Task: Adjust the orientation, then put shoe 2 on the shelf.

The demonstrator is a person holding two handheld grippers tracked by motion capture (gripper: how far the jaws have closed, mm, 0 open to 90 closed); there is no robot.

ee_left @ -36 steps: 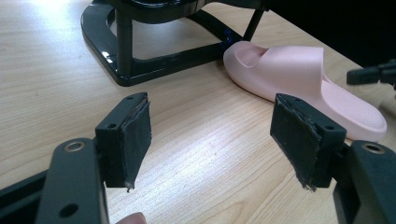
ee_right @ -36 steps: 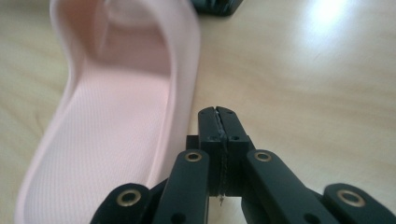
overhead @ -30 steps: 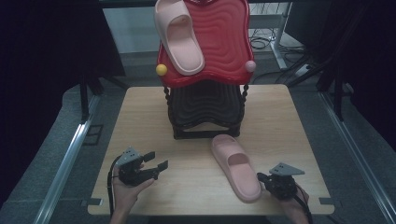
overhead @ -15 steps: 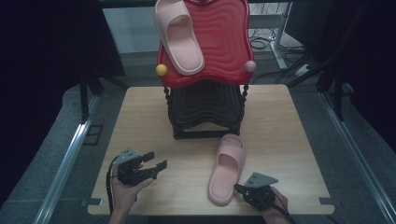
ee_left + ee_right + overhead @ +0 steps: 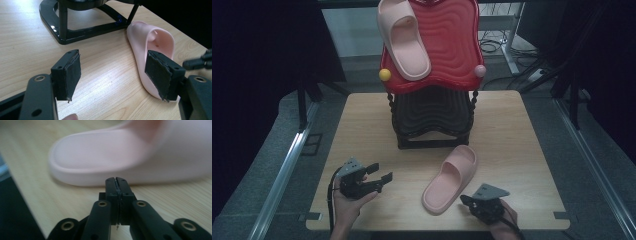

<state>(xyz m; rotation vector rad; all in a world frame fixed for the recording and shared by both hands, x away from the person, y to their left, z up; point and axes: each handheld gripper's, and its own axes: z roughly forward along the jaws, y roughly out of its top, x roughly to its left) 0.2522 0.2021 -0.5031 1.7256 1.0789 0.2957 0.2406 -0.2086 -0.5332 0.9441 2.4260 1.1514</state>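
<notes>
The right claw (image 5: 468, 202), pressed closed on nothing, sits just beside the slipper's (image 5: 448, 179) heel; its long axis runs up and away toward the rack (image 5: 432, 120). The left claw (image 5: 379, 179) gapes empty, farther off.

Black grippers (image 5: 362, 180), grey triangular plates, brass-ringed screws, worn jaw padding, black cables.

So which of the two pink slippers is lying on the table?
The pink slipper between the grippers, lying on the wooden table; the other slipper rests on the red rack top.
</notes>
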